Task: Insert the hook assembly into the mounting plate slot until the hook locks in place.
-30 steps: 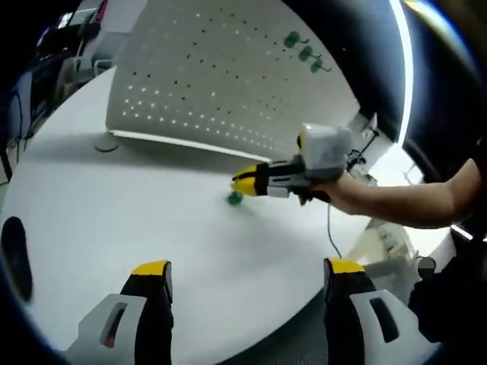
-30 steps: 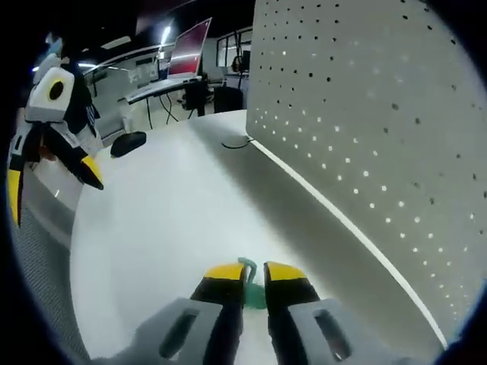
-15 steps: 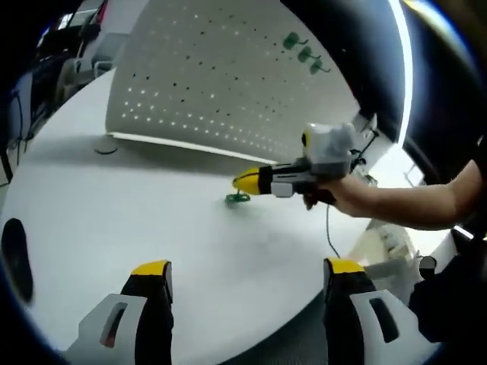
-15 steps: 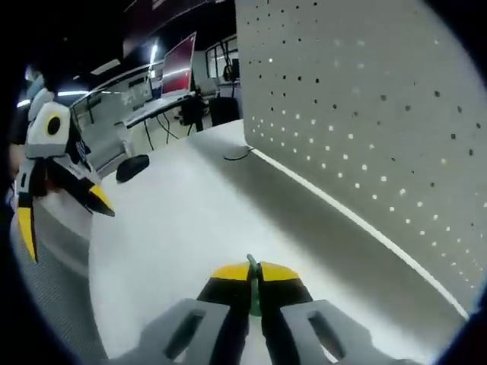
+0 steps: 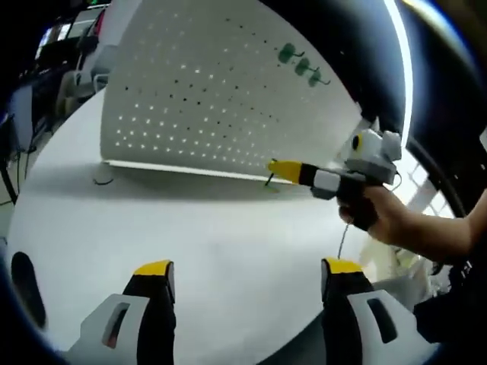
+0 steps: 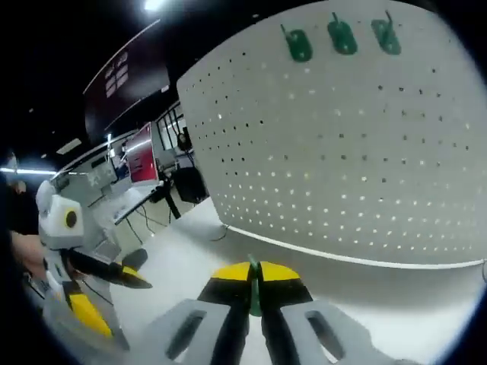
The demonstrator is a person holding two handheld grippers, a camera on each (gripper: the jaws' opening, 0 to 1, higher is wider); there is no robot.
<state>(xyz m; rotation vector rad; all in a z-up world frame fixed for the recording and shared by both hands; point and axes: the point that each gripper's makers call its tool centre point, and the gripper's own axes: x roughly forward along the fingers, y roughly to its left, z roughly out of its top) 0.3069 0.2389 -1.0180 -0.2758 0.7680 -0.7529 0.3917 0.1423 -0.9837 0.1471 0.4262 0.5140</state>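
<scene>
The hook [image 6: 254, 283] sits pinched between the right gripper's [image 6: 255, 275] yellow tips, a thin green sliver poking up from the seam; in the left gripper view it shows as a small dark-green bit at that gripper's nose [image 5: 268, 180], held up off the table [image 5: 213, 251] and just in front of the pegboard's [image 6: 358, 167] lower edge; so the hook is in the air, close to the board but not yet in a hole, as far as I can tell.

Three green hooks [image 6: 341, 35] are already seated in a row near the board's top edge; that row looks like the target, and this one probably goes next to them.

To do this step well: bring the hook square to the board face; line its prongs up with a pair of holes beside the seated row; push straight in, then let it drop to latch; keep the pinch firm so the hook doesn't twist in the tips; don't block the board with the other hand.

Right gripper: clamped tight on the hook, tips almost meeting. Left gripper [image 5: 247, 268]: jaws spread wide, nothing between them, hanging over the near edge of the table well back from the board; it also shows at the left of the right gripper view.
</scene>
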